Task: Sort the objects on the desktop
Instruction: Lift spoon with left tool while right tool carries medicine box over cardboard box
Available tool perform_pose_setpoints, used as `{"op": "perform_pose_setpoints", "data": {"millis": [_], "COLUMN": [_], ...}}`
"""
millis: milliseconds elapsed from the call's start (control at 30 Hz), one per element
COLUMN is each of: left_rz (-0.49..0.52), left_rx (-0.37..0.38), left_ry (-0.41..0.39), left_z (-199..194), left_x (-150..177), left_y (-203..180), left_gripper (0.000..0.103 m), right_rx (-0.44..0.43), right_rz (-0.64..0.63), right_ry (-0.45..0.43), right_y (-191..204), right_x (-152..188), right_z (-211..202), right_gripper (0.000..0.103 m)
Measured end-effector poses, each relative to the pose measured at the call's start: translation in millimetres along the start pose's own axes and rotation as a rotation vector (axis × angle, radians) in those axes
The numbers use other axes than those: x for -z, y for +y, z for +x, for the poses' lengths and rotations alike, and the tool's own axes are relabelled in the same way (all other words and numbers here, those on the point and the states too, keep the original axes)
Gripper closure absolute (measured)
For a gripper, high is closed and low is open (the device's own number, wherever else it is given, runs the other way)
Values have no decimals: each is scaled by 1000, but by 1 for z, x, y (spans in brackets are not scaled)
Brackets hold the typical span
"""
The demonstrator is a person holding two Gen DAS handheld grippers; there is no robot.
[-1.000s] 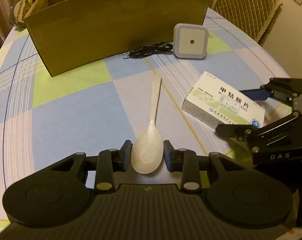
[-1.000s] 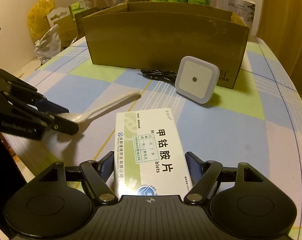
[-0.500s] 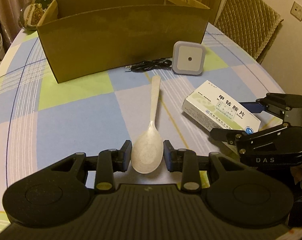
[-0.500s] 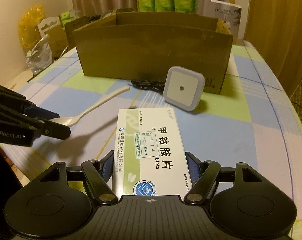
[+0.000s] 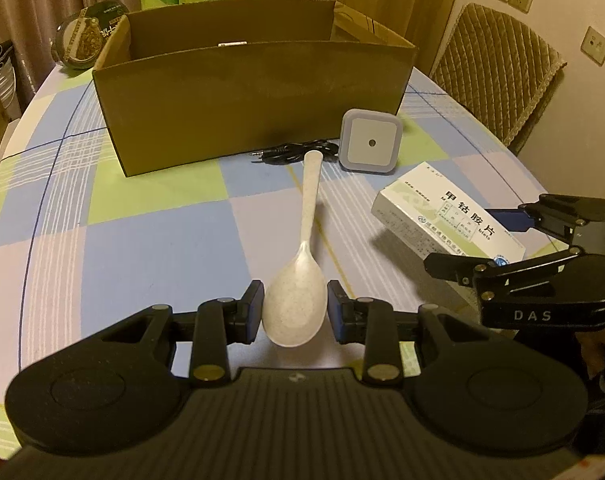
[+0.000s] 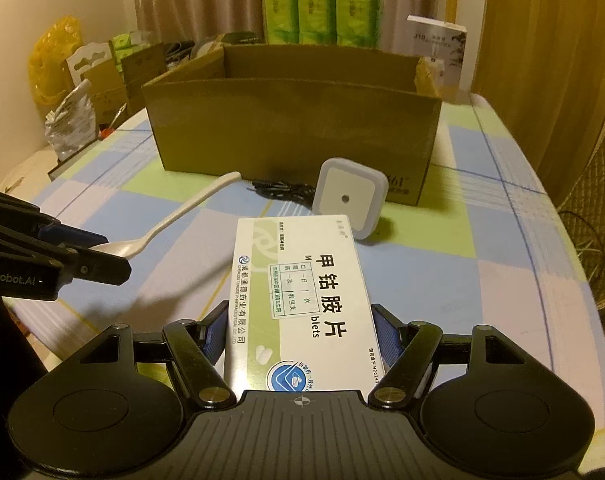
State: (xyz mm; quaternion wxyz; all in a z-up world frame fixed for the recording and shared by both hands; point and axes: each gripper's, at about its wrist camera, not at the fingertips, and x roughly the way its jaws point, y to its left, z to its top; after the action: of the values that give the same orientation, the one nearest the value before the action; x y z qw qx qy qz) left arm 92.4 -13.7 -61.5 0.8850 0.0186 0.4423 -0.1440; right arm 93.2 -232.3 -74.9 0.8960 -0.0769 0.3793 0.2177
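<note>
My left gripper (image 5: 294, 312) is shut on the bowl of a white spoon (image 5: 302, 280) and holds it above the table, handle pointing at the open cardboard box (image 5: 254, 92). My right gripper (image 6: 300, 334) is shut on a white medicine box (image 6: 302, 292) and holds it lifted too. The right gripper (image 5: 498, 240) with the medicine box (image 5: 442, 216) shows at the right of the left wrist view. The left gripper (image 6: 102, 252) with the spoon (image 6: 174, 220) shows at the left of the right wrist view. A square white night light (image 5: 370, 145) and a black cable (image 5: 290, 150) lie in front of the box.
The checked tablecloth (image 5: 142, 240) covers a rounded table. A round tin (image 5: 86, 44) stands behind the box on the left. A padded chair (image 5: 498, 76) stands at the far right. Green tissue packs (image 6: 318, 8) and bags (image 6: 66, 120) are beyond the table.
Both grippers have risen and pulled back with the spoon and the medicine box held; the cardboard box's inside now shows. The night light and cable have not moved.
</note>
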Motion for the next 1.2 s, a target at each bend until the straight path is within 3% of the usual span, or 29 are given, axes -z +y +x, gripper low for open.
{"op": "perform_pose_setpoints", "data": {"millis": [900,1200], "left_rz": [-26,-9], "left_rx": [-46,-61], "left_ry": [-120,-166], "left_z": [-43,-48], "left_x": [-27,-52], "left_y": [8,14], "left_gripper": [75,75], "right_rx": [41,50], "right_rz": [16,-3], "right_ry": [-96,-144], "right_y": [-17,-25], "right_x": [-31,-61], "right_z": [-36,-40], "right_gripper": [34,34]}}
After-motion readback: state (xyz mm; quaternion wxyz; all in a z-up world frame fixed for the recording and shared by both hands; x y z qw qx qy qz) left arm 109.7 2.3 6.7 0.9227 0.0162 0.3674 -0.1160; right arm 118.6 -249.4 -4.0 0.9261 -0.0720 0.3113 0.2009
